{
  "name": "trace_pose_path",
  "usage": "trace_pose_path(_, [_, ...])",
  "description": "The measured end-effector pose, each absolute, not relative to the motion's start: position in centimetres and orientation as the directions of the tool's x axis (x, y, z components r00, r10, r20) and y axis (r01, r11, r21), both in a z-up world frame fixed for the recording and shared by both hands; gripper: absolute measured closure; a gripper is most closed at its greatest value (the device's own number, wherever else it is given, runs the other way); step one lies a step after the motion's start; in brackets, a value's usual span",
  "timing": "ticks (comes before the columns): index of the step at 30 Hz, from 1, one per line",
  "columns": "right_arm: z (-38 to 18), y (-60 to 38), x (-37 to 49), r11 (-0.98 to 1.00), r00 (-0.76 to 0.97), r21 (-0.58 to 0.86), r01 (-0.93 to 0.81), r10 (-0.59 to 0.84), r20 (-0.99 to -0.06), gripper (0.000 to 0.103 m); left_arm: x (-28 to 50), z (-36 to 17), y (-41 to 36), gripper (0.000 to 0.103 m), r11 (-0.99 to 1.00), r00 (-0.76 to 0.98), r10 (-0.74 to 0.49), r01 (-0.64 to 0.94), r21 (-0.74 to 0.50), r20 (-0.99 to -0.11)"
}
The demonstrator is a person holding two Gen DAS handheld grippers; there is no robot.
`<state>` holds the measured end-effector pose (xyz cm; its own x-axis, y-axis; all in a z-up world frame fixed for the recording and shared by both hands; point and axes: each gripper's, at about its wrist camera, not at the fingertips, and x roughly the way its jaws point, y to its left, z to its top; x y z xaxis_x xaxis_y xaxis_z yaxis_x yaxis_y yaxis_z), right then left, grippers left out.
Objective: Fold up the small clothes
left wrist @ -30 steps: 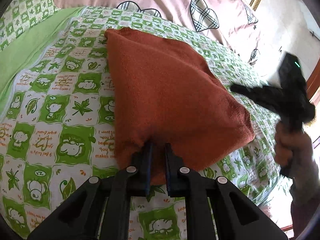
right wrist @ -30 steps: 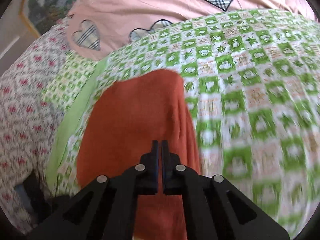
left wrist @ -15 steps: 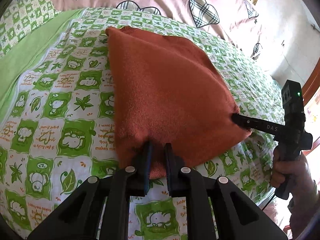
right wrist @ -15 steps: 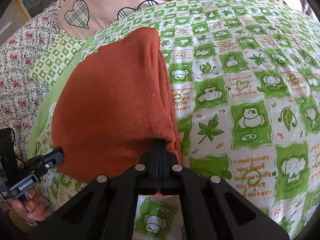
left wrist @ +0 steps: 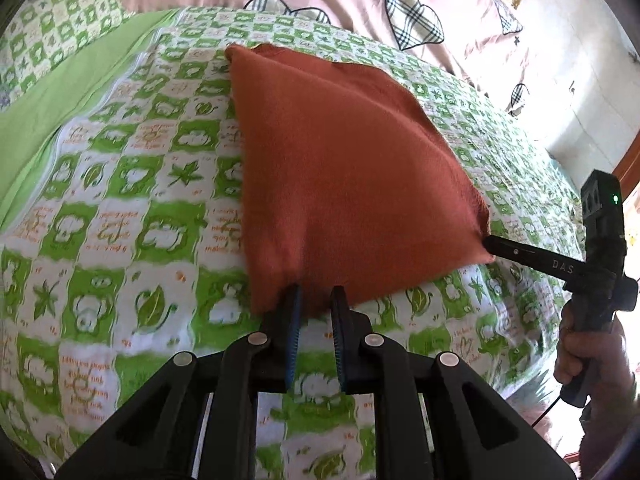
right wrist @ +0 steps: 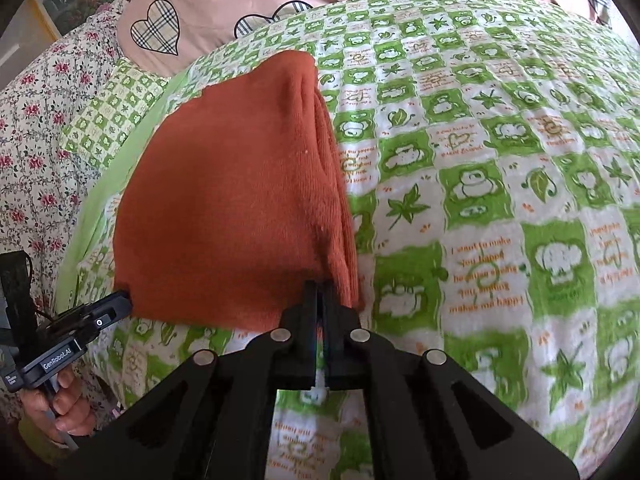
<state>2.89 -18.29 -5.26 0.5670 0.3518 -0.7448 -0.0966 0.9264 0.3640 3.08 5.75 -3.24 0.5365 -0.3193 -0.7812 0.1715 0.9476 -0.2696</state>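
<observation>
Lighting: bright daylight, even across both views. Source: right side of left wrist view, where far wall (left wrist: 580, 92) washes out pale. Shadows: soft, thin, under near edge of orange cloth (left wrist: 344, 168). Blur: bedspread (right wrist: 500, 208) print smeared in near rows, sharper farther off. Distortion: strong fisheye bowing; black vignette at all corners.

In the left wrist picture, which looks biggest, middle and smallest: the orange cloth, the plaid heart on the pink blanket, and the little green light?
1. orange cloth, by far the biggest.
2. plaid heart; it lies farther back, so it may look smaller than it is.
3. green light, a tiny dot.
</observation>
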Motion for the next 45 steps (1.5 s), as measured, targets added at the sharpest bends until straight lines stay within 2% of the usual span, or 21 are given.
trace_pose_path(1, [-5.1, -18.2, 2.4, 0.929, 0.566, 0.358, -0.096, 0.347, -0.748, 0.100, 2.6, -3.1, 6.0, 0.084, 0.948, 0.530, -0.316, 0.162, -0.273, -0.786])
trace_pose_path(3, [-4.8, -18.2, 1.4, 0.931, 0.567, 0.353, -0.094, 0.341, -0.750, 0.100, 1.8, -2.9, 6.4, 0.067, 0.950, 0.529, -0.310, 0.147, -0.274, -0.790])
trace_pose_path(5, [-4.5, -18.1, 0.4, 0.930, 0.567, 0.356, -0.095, 0.344, -0.748, 0.100, 0.5, -2.4, 6.6, 0.060, 0.957, 0.545, -0.289, 0.138, -0.255, -0.787])
trace_pose_path(7, [-4.4, -17.9, -0.5, 0.929, 0.565, 0.357, -0.097, 0.347, -0.749, 0.100, -0.6, -1.9, 6.5, 0.057, 0.964, 0.558, -0.266, 0.147, -0.222, -0.786])
trace_pose_path(9, [-4.3, -17.6, -1.5, 0.927, 0.560, 0.360, -0.107, 0.355, -0.748, 0.100, -1.6, -1.5, 6.4, 0.045, 0.970, 0.569, -0.242, 0.148, -0.191, -0.786])
trace_pose_path(11, [-4.3, -17.2, -2.3, 0.923, 0.556, 0.365, -0.118, 0.366, -0.747, 0.100, -2.4, -1.1, 6.1, 0.043, 0.975, 0.577, -0.223, 0.150, -0.166, -0.785])
trace_pose_path(14, [-4.0, -16.7, -3.6, 0.918, 0.555, 0.371, -0.140, 0.384, -0.738, 0.100, -3.4, -0.9, 5.8, 0.031, 0.979, 0.578, -0.202, 0.143, -0.146, -0.790])
trace_pose_path(17, [-3.7, -16.4, -4.6, 0.912, 0.558, 0.380, -0.156, 0.399, -0.728, 0.098, -4.0, -0.8, 6.0, 0.028, 0.981, 0.581, -0.190, 0.133, -0.138, -0.792])
trace_pose_path(18, [-3.6, -16.3, -5.0, 0.914, 0.561, 0.373, -0.158, 0.394, -0.728, 0.095, -4.1, -0.8, 6.2, 0.028, 0.982, 0.581, -0.188, 0.130, -0.137, -0.792])
trace_pose_path(20, [-3.2, -16.3, -5.5, 0.919, 0.579, 0.359, -0.165, 0.385, -0.718, 0.069, -4.2, -0.8, 6.4, 0.028, 0.983, 0.583, -0.182, 0.120, -0.137, -0.792])
trace_pose_path(21, [-2.8, -16.2, -5.9, 0.926, 0.607, 0.337, -0.169, 0.367, -0.705, 0.042, -4.0, -0.8, 6.5, 0.028, 0.983, 0.584, -0.182, 0.119, -0.139, -0.791])
trace_pose_path(22, [-2.5, -16.1, -6.1, 0.931, 0.625, 0.320, -0.174, 0.356, -0.695, 0.032, -4.0, -0.7, 6.6, 0.028, 0.984, 0.589, -0.178, 0.113, -0.138, -0.788])
trace_pose_path(31, [-1.5, -14.9, -6.1, 0.924, 0.620, 0.303, -0.233, 0.381, -0.686, 0.031, -4.3, 0.7, 7.0, 0.020, 0.994, 0.635, -0.105, 0.073, -0.076, -0.766])
trace_pose_path(33, [-1.4, -14.9, -6.1, 0.925, 0.625, 0.298, -0.234, 0.378, -0.683, 0.028, -4.4, 0.8, 7.0, 0.016, 0.997, 0.644, -0.079, 0.063, -0.050, -0.761])
trace_pose_path(36, [-1.1, -15.2, -6.0, 0.930, 0.647, 0.288, -0.227, 0.365, -0.670, 0.018, -4.1, 0.8, 6.9, 0.009, 0.999, 0.655, -0.042, 0.046, -0.016, -0.754])
trace_pose_path(40, [-1.3, -15.4, -5.3, 0.927, 0.648, 0.296, -0.232, 0.374, -0.664, 0.008, -3.3, 0.8, 6.2, 0.007, 0.999, 0.671, -0.033, 0.051, 0.002, -0.741])
trace_pose_path(45, [-2.1, -15.3, -4.1, 0.932, 0.639, 0.282, -0.228, 0.361, -0.679, 0.007, -1.8, 0.2, 5.6, 0.005, 0.999, 0.660, -0.030, 0.046, 0.000, -0.751])
